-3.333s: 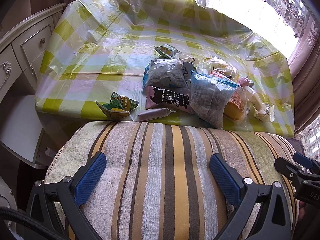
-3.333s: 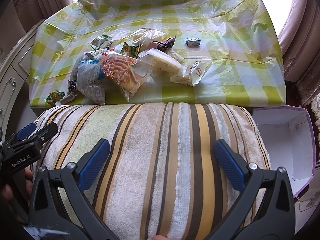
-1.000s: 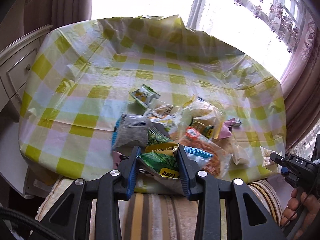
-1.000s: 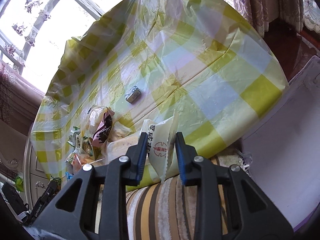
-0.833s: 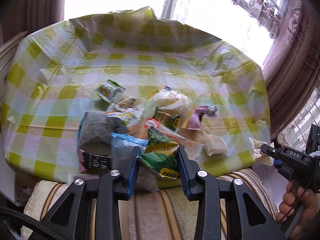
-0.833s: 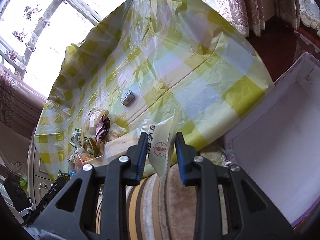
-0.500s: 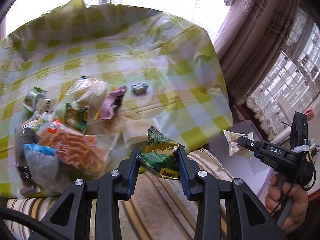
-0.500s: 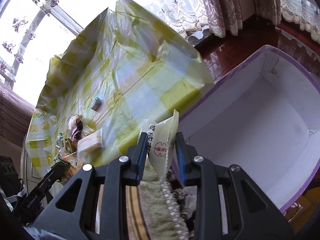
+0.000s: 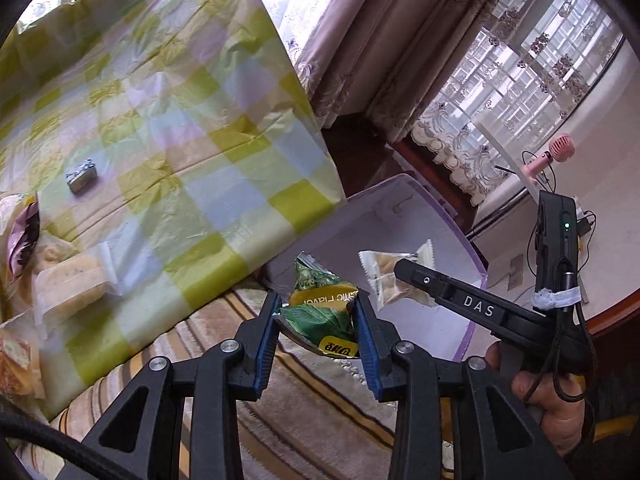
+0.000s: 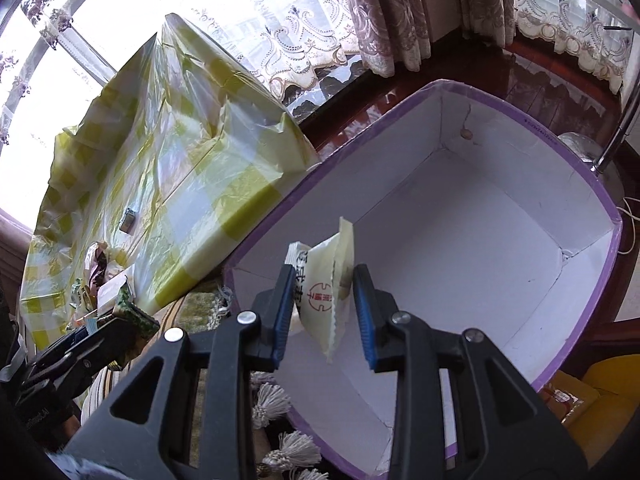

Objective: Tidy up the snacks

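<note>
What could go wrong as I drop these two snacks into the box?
1. The right claw has just been opening its jaws with the white packet between them, close to the purple box's near corner; it may catch the rim.
2. The left claw holds the green packet over the striped towel, likely short of the box.
3. The claws are close and could bump.

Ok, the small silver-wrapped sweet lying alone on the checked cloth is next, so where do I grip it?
Probably from straight above, closing across its narrow width. The silver-wrapped sweet lies flat on the checked cloth as a low oblong block, apart from the other snacks, so both long flanks look free.
</note>
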### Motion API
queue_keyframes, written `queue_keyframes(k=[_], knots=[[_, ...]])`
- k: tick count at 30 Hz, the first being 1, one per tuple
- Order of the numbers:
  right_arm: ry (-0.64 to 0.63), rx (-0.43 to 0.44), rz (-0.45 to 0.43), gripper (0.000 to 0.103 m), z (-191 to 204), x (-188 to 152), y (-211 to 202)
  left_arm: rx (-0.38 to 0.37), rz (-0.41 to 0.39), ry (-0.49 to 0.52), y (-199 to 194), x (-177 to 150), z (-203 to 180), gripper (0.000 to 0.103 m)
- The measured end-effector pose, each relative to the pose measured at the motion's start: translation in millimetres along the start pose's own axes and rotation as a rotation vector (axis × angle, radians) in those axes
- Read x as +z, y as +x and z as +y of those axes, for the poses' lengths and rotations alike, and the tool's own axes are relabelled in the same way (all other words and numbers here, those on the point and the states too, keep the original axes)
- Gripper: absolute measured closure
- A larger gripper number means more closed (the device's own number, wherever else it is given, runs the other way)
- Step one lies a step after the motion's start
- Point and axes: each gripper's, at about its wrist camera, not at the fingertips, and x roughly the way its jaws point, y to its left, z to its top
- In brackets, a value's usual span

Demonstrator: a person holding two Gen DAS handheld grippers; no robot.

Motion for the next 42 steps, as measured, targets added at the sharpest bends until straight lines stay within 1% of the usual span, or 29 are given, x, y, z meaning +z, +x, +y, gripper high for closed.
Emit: queue_keyframes(k=[1, 2, 3, 4, 5, 6, 7, 9, 10, 12, 14, 17, 18, 20, 21, 23, 26, 29, 33, 36, 38, 40, 42], knots=[[0.003, 0.000, -0.001, 0.068, -3, 0, -1, -0.014, 0.006, 0.002, 3, 1, -3, 0.065], [0.007, 0.001, -0.002, 0.068, -5, 0, -2, -0.031, 0.014, 0.003, 7, 2, -5, 0.062], [0.010, -0.003, -0.003, 0.068, -6, 0, -2, -0.048, 0.024, 0.004, 11, 4, -6, 0.052], [0.010, -0.009, -0.004, 0.061, -6, 0, -3, -0.054, 0.030, 0.004, 13, 4, -7, 0.046], [0.007, -0.025, -0.004, 0.049, -6, 0, -3, -0.045, 0.024, 0.006, 11, 4, -8, 0.033], [-0.001, -0.042, -0.012, 0.043, -4, 1, -4, -0.036, 0.010, 0.005, 8, 3, -8, 0.025], [-0.012, -0.054, -0.028, 0.036, -3, 1, -6, -0.032, -0.007, 0.001, 6, 4, -6, 0.023], [-0.042, -0.089, -0.057, 0.032, 4, 3, -10, -0.008, -0.039, -0.008, -2, 3, -3, 0.020], [-0.057, -0.112, -0.068, 0.029, 8, 4, -12, 0.021, -0.053, -0.009, -5, 3, -3, 0.020], [-0.084, -0.142, -0.093, 0.025, 16, 6, -17, 0.108, -0.097, -0.011, -14, 1, -3, 0.020], [-0.098, -0.173, -0.113, 0.021, 24, 7, -21, 0.163, -0.128, -0.014, -24, 0, 0, 0.020], [-0.144, -0.266, -0.149, 0.017, 39, 9, -27, 0.263, -0.157, -0.008, -34, -4, 3, 0.020], [-0.164, -0.277, -0.164, 0.016, 44, 9, -30, 0.269, -0.171, -0.014, -38, -6, 6, 0.020], [-0.205, -0.283, -0.193, 0.011, 55, 7, -35, 0.259, -0.203, -0.051, -48, -10, 15, 0.020], [-0.224, -0.288, -0.207, 0.011, 60, 7, -37, 0.257, -0.225, -0.074, -55, -12, 21, 0.020], [-0.273, -0.275, -0.238, 0.010, 71, 4, -42, 0.272, -0.260, -0.107, -67, -15, 29, 0.020], [-0.324, -0.233, -0.257, 0.010, 84, 0, -46, 0.281, -0.285, -0.100, -84, -23, 40, 0.020], [-0.368, -0.156, -0.232, 0.010, 96, -5, -45, 0.304, -0.301, -0.155, -99, -36, 57, 0.020], [-0.423, -0.057, -0.209, 0.010, 114, -16, -45, 0.311, -0.339, -0.242, -122, -57, 84, 0.020], [-0.451, -0.016, -0.199, 0.010, 126, -24, -43, 0.348, -0.366, -0.282, -138, -73, 98, 0.020], [-0.485, 0.022, -0.194, 0.010, 135, -28, -43, 0.375, -0.370, -0.303, -146, -84, 108, 0.020], [-0.520, 0.019, -0.195, 0.010, 143, -33, -43, 0.376, -0.369, -0.343, -154, -96, 121, 0.020], [-0.548, 0.036, -0.182, 0.010, 149, -37, -43, 0.382, -0.365, -0.388, -160, -110, 134, 0.020]])
